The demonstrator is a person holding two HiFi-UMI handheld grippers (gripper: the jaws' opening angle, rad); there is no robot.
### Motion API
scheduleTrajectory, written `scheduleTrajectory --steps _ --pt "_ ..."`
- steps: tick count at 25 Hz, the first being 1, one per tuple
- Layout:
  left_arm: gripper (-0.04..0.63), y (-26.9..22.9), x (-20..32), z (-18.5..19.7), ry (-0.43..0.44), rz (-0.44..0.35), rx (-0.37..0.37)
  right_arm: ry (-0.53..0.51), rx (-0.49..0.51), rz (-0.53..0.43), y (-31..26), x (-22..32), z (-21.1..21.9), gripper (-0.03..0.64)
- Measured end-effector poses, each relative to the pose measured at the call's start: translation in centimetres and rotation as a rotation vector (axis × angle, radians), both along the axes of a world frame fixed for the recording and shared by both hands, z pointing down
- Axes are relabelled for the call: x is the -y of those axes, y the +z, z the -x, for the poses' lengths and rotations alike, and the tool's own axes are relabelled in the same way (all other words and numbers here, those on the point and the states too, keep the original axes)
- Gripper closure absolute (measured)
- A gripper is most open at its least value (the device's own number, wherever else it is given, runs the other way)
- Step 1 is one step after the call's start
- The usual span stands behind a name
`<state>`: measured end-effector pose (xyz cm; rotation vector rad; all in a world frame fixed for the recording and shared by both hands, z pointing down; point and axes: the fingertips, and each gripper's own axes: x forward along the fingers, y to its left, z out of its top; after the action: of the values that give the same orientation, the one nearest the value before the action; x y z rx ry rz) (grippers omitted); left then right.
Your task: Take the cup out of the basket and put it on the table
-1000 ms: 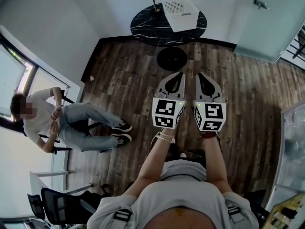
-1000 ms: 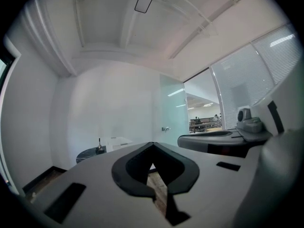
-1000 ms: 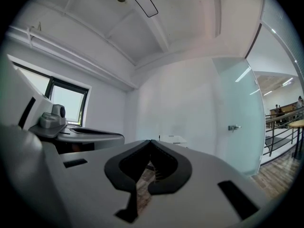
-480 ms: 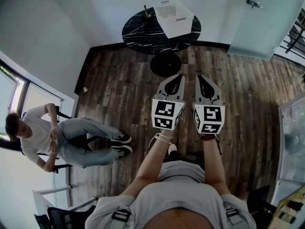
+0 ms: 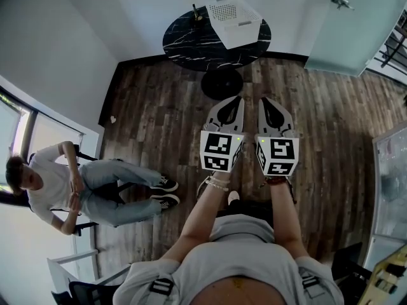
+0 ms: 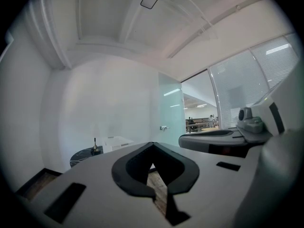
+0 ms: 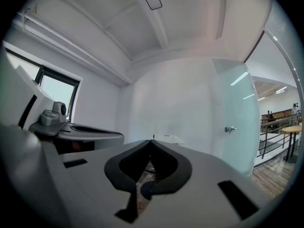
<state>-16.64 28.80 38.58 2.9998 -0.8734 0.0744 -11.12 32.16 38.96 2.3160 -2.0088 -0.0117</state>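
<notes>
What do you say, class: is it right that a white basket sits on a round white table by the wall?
No. The head view shows the round table is black, not white; the white basket does sit on it, by the wall.

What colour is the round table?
The table is black with white veins; clearest in the head view.

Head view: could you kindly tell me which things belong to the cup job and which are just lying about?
Job: white basket, round black table, left gripper, right gripper; cup unseen.
Lying about: seated person, glass door, office chair.
</notes>
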Motion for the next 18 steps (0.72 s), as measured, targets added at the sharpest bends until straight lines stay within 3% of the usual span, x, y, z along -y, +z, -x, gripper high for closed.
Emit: scheduleTrajectory --steps 10,18 --pt "0.591 0.9 1.4 -0.6 -0.014 0.032 -0.004 0.001 0.004 0.030 0.9 1.3 -1.1 0.609" --pt "0.591 0.4 5.2 -2.5 -0.060 0.020 0.003 -0.048 0.010 0.014 0.3 5.6 -3.0 0.609"
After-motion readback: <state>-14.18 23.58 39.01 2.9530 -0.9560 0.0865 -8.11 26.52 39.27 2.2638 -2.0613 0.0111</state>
